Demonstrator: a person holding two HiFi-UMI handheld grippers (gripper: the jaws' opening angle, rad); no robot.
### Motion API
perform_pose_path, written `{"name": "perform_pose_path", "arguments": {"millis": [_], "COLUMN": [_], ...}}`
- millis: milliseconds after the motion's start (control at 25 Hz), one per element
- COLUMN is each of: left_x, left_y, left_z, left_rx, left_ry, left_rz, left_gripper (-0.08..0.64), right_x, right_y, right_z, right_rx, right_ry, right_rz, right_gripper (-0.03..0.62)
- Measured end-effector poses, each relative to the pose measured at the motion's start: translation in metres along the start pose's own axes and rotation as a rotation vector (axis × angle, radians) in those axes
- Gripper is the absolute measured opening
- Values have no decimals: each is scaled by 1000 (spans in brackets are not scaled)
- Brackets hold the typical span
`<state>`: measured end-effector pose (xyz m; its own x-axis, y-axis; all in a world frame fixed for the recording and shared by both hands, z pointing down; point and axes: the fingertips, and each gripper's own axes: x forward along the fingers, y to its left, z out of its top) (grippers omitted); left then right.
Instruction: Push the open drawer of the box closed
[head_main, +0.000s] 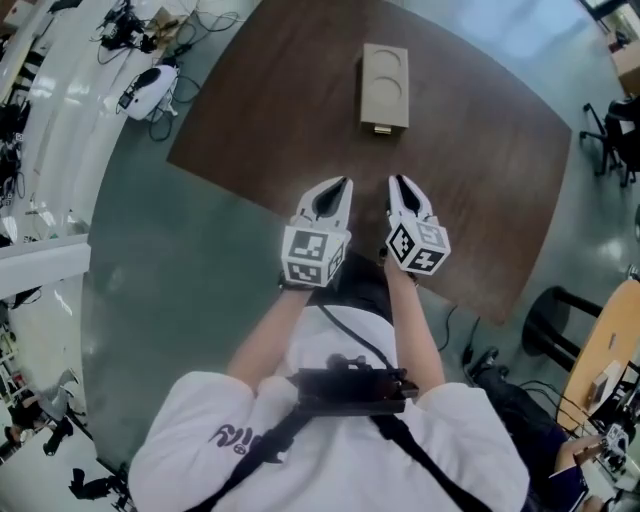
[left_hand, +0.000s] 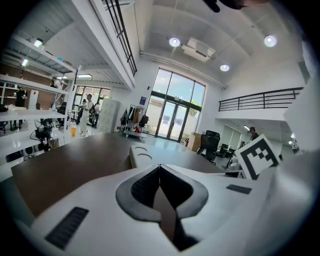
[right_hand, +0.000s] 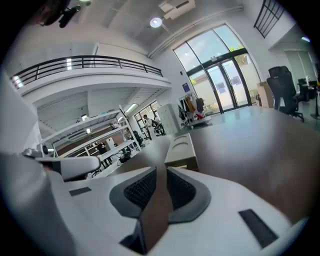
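A tan box (head_main: 385, 80) with two round recesses on top lies on the dark brown table (head_main: 480, 170), far centre. Its drawer (head_main: 381, 128) sticks out a little from the near end, towards me. My left gripper (head_main: 343, 184) and right gripper (head_main: 397, 182) hover side by side over the table's near edge, short of the drawer, both shut and holding nothing. The left gripper view shows the box (left_hand: 142, 154) ahead beyond the shut left gripper (left_hand: 159, 166). In the right gripper view the box (right_hand: 181, 146) sits just past the right gripper (right_hand: 161, 168).
A white device with cables (head_main: 150, 88) lies on the floor at the far left. Office chairs (head_main: 612, 130) stand at the right and a black stool (head_main: 555, 320) at the near right. Shelves, desks and people show far off in both gripper views.
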<state>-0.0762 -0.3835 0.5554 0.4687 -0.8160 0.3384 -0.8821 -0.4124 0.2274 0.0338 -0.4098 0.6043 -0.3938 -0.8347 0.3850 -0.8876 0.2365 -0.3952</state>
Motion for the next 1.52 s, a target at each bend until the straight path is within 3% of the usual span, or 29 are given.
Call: {"name": "perform_pose_path", "arguments": {"millis": [120,200,400,760,1520], "left_x": [-22,-35,-60,-98,-155], "left_y": [-15,-25,-45,-74,-128], "left_z": [12,20,41,49,40], "left_rx": [39,76,118,148,170], "left_ry": [-30,-46,-108,-184,-237], "left_rz": [-27,-38,-74,-125,-198], "left_gripper": [9,9,9,9,9], "right_x": [-36,-59,-98,-151,-243], "right_y": [31,47,70,97,96], "right_z": [23,38,57,59,58], "right_rx": [-139,-203,-252,-351,-342], "right_ry": [-69,-124,-210,-270,-351], "right_rz": [7,6,7,-35,-118], "right_gripper": [72,31,13,6,6]}}
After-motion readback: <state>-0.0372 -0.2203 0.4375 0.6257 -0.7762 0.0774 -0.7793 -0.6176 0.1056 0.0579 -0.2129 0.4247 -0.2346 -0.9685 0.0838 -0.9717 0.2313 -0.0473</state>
